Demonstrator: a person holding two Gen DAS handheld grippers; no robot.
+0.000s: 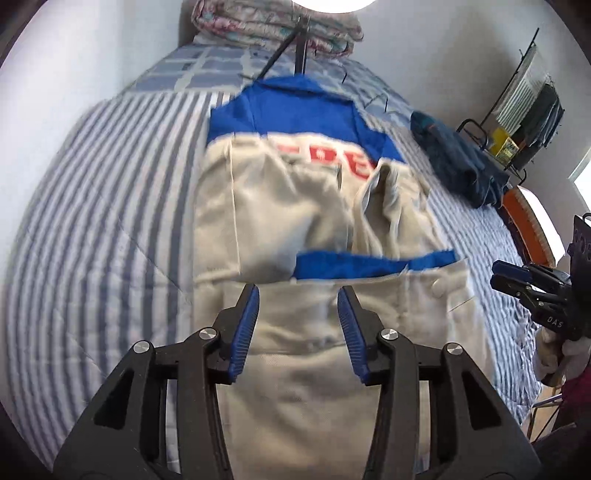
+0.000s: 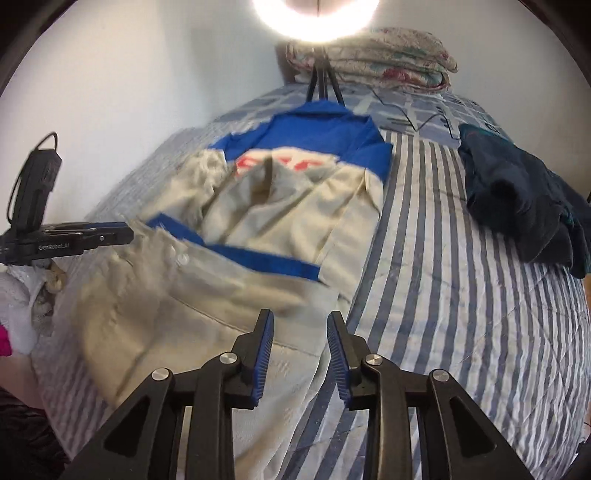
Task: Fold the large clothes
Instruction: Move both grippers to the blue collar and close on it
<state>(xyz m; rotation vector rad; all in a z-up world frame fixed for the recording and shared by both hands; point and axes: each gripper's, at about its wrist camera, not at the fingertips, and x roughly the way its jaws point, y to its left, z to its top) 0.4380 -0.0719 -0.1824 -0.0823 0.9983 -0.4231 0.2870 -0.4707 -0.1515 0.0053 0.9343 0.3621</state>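
- a beige and blue jacket (image 1: 280,206) is lying partly folded in the middle of both views, spread on a bed with a blue and white striped cover (image 1: 92,221).
- its blue collar end is sitting toward the top of the frame, red lettering (image 1: 332,160) is showing just below the blue part, and a blue band (image 1: 369,262) is crossing the beige cloth lower down.
- the left gripper (image 1: 298,291) is filling the bottom centre of the left wrist view, its blue-padded jaws standing apart with nothing pinched between them; beige cloth is showing behind the gap.
- the right gripper (image 2: 300,317) is sitting at the bottom centre of the right wrist view, jaws likewise parted and gripping nothing, over the jacket's lower right edge.
- each gripper is also appearing in the other's view: the right one at the right edge, the left one at the left edge with a white-gloved hand (image 2: 18,306) under it.
- a dark blue garment (image 2: 524,206) is lying apart from the jacket, at the right of both frames.
- folded floral bedding (image 2: 373,62) is sitting at the top, behind a black tripod (image 2: 323,83) under a bright ring light (image 2: 314,18).
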